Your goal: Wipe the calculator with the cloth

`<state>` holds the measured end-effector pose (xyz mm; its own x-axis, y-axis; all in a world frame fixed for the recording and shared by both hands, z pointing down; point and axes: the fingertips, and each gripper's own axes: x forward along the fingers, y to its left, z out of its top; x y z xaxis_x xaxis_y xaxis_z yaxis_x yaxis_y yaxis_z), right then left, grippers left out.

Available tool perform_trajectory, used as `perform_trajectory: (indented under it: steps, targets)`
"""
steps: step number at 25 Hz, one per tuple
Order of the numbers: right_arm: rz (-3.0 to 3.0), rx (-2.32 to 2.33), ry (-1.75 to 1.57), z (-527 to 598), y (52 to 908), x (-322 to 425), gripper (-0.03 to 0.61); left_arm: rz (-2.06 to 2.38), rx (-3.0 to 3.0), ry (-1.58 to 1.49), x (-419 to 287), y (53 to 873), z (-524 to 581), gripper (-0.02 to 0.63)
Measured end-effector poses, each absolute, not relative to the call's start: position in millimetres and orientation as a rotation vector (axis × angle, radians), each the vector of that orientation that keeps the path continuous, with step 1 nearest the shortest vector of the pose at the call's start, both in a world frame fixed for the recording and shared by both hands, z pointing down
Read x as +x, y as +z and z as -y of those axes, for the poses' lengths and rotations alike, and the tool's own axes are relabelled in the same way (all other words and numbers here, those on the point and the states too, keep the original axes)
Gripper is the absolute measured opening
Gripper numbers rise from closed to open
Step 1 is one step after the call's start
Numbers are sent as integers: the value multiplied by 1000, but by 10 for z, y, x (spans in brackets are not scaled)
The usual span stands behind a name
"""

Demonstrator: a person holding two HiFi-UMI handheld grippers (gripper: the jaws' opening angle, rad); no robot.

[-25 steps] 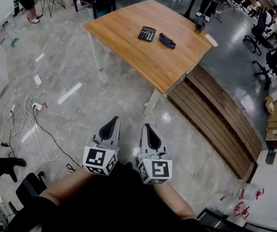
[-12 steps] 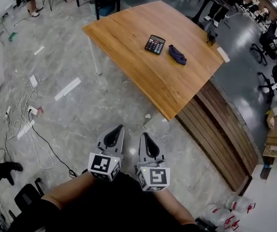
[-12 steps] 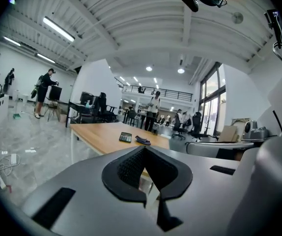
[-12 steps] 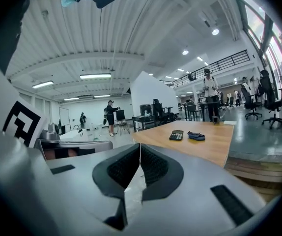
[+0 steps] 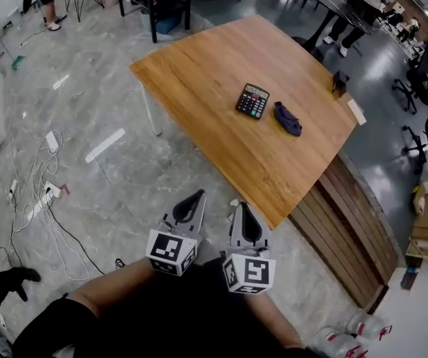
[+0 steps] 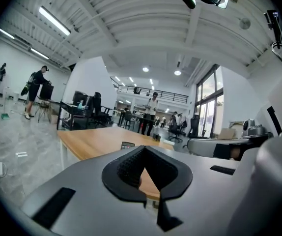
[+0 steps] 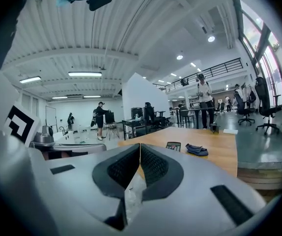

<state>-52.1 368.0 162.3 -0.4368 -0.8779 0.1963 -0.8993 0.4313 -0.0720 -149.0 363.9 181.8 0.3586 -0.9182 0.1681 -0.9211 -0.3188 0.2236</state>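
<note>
Black rectangular calculator far on the light-brown wooden table, crumpled dark-blue cloth just right of it, not touching. Near, above grey floor, left gripper and right gripper, fingers together, empty.

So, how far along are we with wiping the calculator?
Nothing looks done: the cloth lies crumpled beside the calculator on the wooden table, untouched. In hand: nothing; left tongs and right tongs are shut and empty, over the floor short of the table. Left: grasp the cloth, wipe the calculator.
</note>
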Motion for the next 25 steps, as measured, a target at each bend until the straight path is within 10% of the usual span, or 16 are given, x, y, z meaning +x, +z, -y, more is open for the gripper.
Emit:
perform_trajectory:
  steps: [25]
  targets:
    - [2576, 1606, 326, -1169, 1798, 208, 17, 1659, 2368, 127, -791, 1905, -1136, 8]
